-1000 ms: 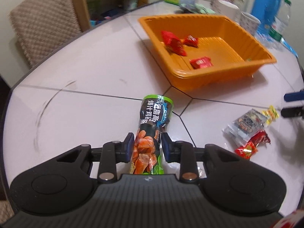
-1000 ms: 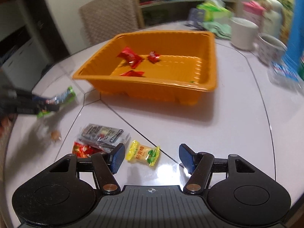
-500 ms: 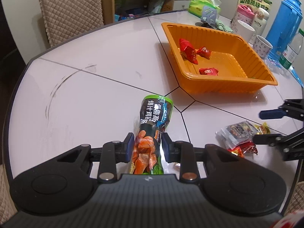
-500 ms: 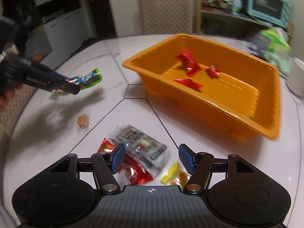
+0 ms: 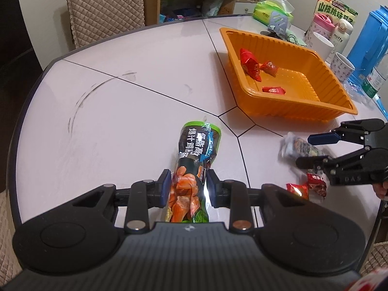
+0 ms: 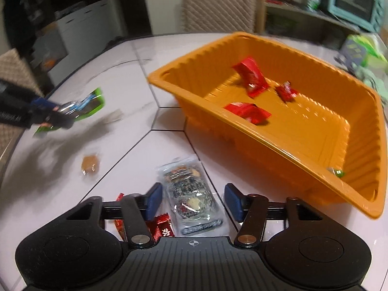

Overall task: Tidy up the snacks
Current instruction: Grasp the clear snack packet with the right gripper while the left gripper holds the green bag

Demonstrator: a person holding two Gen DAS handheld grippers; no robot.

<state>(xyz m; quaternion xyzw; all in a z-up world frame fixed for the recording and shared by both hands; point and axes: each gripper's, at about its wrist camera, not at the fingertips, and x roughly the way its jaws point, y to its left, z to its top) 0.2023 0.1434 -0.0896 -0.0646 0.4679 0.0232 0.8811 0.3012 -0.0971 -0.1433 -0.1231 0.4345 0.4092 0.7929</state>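
Note:
My left gripper [image 5: 187, 185] is shut on a long green and black snack packet [image 5: 194, 165] and holds it above the white table; it also shows in the right wrist view [image 6: 80, 108]. The orange tray [image 5: 339, 92] holds three red wrapped sweets [image 5: 249, 64]. My right gripper [image 6: 192, 200] is open, its jaws either side of a clear grey snack packet [image 6: 191, 194] lying on the table. Red packets [image 6: 160, 228] lie beside its left finger. In the left wrist view the right gripper [image 5: 312, 150] hovers over those packets [image 5: 298, 145].
A small brown sweet [image 6: 90, 163] lies on the table left of the packets. Cups [image 5: 342, 65], a blue flask [image 5: 368, 41], bottles and a tissue pack [image 5: 271, 9] stand behind the tray. A padded chair [image 5: 104, 7] is at the far edge.
My right gripper has swung left and moved down over the grey packet, which now lies between its jaws. My left gripper has lifted and pulled back with the green packet.

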